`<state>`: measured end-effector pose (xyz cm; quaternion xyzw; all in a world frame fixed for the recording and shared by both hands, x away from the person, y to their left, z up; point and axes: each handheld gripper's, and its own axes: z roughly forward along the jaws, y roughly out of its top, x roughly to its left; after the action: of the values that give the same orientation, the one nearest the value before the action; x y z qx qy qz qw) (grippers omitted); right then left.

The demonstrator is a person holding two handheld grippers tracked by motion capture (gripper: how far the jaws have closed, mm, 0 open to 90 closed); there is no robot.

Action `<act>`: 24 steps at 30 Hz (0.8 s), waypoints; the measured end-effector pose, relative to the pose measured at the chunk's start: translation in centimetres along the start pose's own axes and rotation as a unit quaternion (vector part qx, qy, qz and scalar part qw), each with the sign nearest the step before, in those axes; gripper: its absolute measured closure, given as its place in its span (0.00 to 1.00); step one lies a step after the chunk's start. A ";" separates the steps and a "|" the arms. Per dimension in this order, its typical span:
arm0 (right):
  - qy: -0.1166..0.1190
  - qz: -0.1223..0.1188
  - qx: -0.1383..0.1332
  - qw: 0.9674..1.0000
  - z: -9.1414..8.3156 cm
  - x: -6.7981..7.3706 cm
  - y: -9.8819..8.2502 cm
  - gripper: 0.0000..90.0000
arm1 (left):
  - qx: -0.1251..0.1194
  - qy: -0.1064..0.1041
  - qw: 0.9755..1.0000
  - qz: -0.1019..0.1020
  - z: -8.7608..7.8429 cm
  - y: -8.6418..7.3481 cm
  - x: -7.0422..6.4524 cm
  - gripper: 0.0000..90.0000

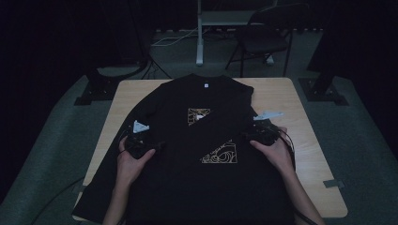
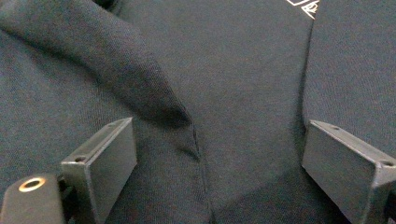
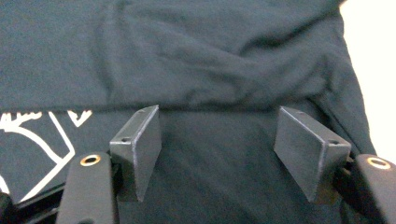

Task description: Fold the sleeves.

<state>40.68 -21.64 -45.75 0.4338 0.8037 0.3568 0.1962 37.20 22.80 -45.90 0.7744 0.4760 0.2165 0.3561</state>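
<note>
A black T-shirt [image 1: 197, 154] with a gold print [image 1: 219, 153] lies spread on the wooden table [image 1: 309, 154], a sleeve folded across its chest. My left gripper [image 1: 141, 140] rests over the shirt's left side, jaws wide apart above the dark cloth [image 2: 219, 93], nothing between them. My right gripper [image 1: 262, 133] sits over the shirt's right side by the folded sleeve. Its jaws stand open over the fabric [image 3: 215, 140], with a fold edge just beyond the fingertips [image 3: 140, 144] and white print lines [image 3: 42, 135] at the left.
Bare table [image 3: 373, 56] shows past the shirt's right edge. Beyond the table's far edge stand a folding chair [image 1: 263, 40], a white stand leg [image 1: 201, 42] and dark tripod feet [image 1: 101, 86]. Tape marks sit at the table's near corners [image 1: 334, 183].
</note>
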 end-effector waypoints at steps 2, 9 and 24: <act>-0.002 0.003 -0.004 1.000 -0.4 -0.2 -0.4 0.35 | 0.000 0.000 1.000 0.000 0.0 0.0 0.0 0.13; -0.004 0.014 -0.014 1.000 -1.0 -0.9 -1.3 0.35 | 0.000 0.000 1.000 0.000 0.0 0.0 0.0 0.13; -0.013 0.009 -0.010 1.000 -1.1 -0.7 -1.4 0.32 | -0.011 -0.015 0.999 -0.032 -0.2 -0.1 0.4 0.13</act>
<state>39.62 -23.19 -46.07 0.4433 0.7939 0.3607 0.2076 37.21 23.27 -45.88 0.7581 0.4922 0.1988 0.3788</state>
